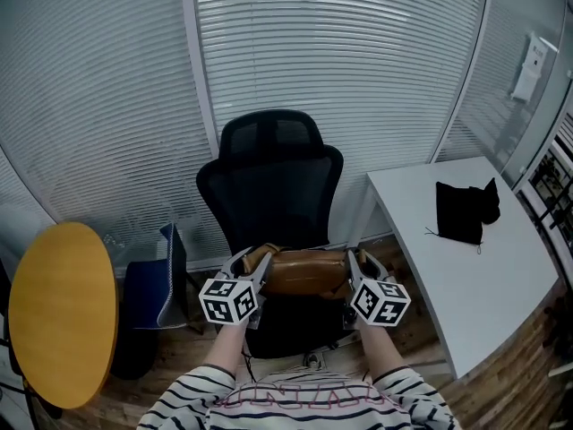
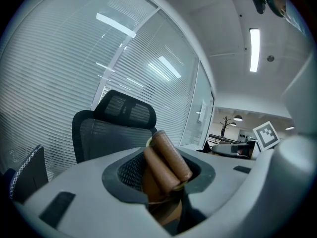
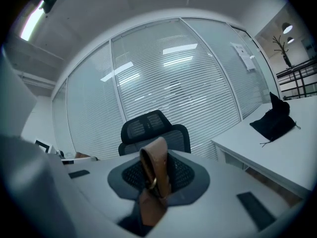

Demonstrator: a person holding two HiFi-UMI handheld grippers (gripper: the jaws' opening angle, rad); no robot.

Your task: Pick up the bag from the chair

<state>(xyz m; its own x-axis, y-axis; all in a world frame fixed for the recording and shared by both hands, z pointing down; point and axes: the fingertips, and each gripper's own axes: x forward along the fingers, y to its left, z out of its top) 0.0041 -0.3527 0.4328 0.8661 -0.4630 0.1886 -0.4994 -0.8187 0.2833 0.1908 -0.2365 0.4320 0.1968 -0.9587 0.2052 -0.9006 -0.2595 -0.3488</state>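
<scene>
Looks like the lift step: the brown bag (image 1: 304,271) hangs between the two grippers and seems just clear of the seat of the black chair (image 1: 273,177). The left gripper (image 1: 246,262) is clamped on the bag's rolled handle, and the right gripper (image 1: 356,262) pinches the strap with the ring. Next I'd guess keep both ends level and raise it clear of the chair. Count: one bag, one chair, two grippers, one white tabletop (image 1: 466,276) with one black cloth (image 1: 466,209), one round yellow tabletop (image 1: 58,312)
</scene>
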